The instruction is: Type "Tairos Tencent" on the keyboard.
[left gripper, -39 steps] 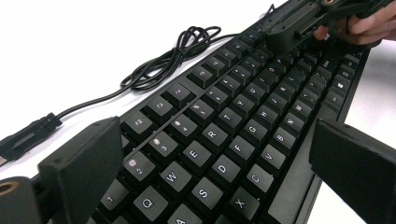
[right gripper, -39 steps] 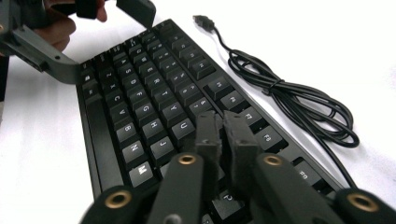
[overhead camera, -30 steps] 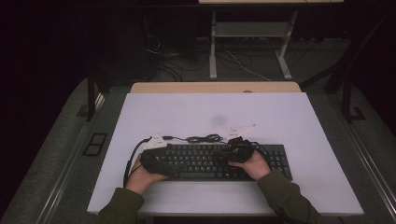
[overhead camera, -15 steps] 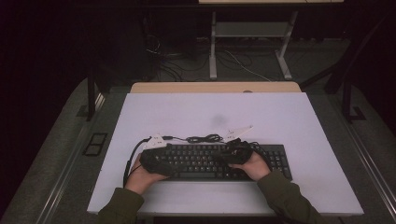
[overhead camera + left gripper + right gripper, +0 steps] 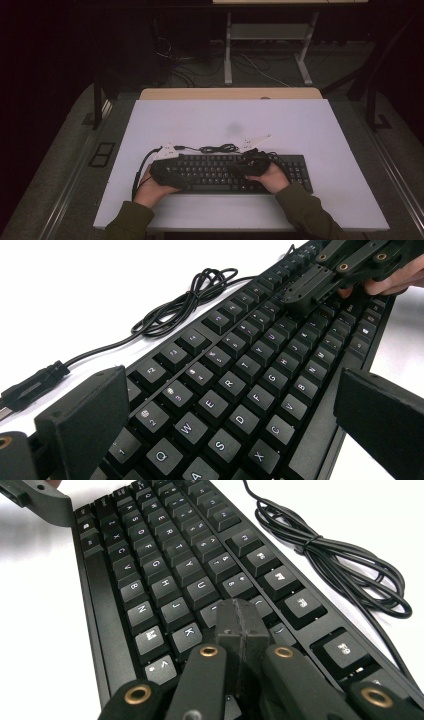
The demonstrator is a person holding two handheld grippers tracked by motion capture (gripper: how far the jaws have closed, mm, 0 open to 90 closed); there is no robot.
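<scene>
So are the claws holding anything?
No. The left claw is open over the keyboard; the right claw is shut, its tip down on the keys, gripping nothing.

A black keyboard [image 5: 235,173] is lain on a white table [image 5: 300,125]; grippers are held over both ends.

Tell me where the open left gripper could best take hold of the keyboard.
Judging by its pose, the keyboard lies flat and long, so its thin left end suits: the left gripper, jaws wide, could slide in level from that side, across front and back edges.
</scene>
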